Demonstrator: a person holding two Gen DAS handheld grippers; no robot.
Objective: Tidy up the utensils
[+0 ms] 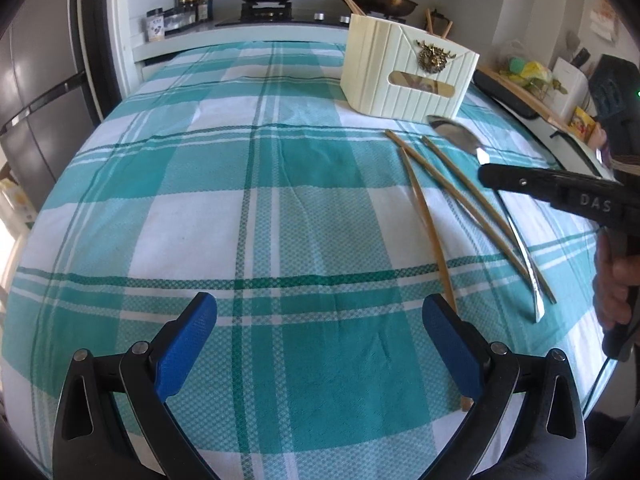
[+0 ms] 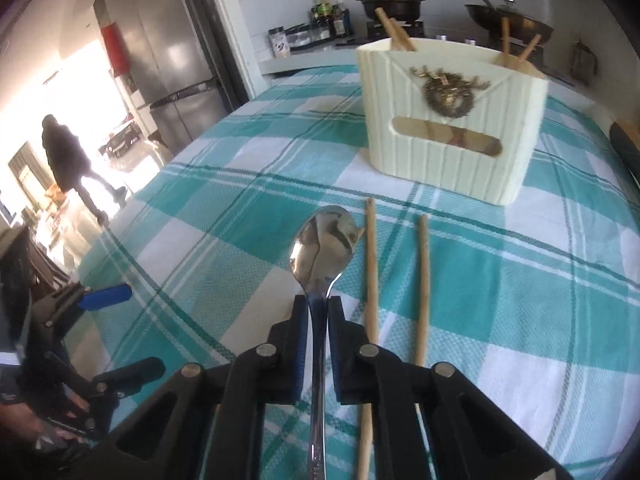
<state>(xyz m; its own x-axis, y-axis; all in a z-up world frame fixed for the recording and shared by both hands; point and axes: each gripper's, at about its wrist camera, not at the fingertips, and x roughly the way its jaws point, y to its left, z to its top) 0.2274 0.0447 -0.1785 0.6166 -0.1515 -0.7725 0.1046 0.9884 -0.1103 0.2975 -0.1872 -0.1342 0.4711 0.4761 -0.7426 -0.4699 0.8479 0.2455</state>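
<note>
Right gripper (image 2: 318, 320) has its jaws clamped on the neck of the shiny stainless-steel spoon (image 2: 324, 240), bowl sticking out just ahead of the jaws, handle running back between them. Spoon looks stiff, light, prob slippery polished metal, so the neck grip w/ padded faces seems the sensible spot; it could pivot if pinched loosely. Just right of those jaws lie two long tan bamboo chopsticks (image 2: 374, 264) on the teal-and-white checked tablecloth (image 2: 200, 216) over the table, roughly parallel, apart from each other. They're thin, rigid, light, likely to roll; best taken mid-shaft. Ahead and slightly right stands the cream ribbed utensil holder w/ brass ornament (image 2: 452, 128), four chopstick ends poking from its top. Left gripper (image 1: 320, 344) hovers w/ jaws wide apart, nothing between them. Count: 1 spoon, 2 loose chopsticks, 1 holder.
</note>
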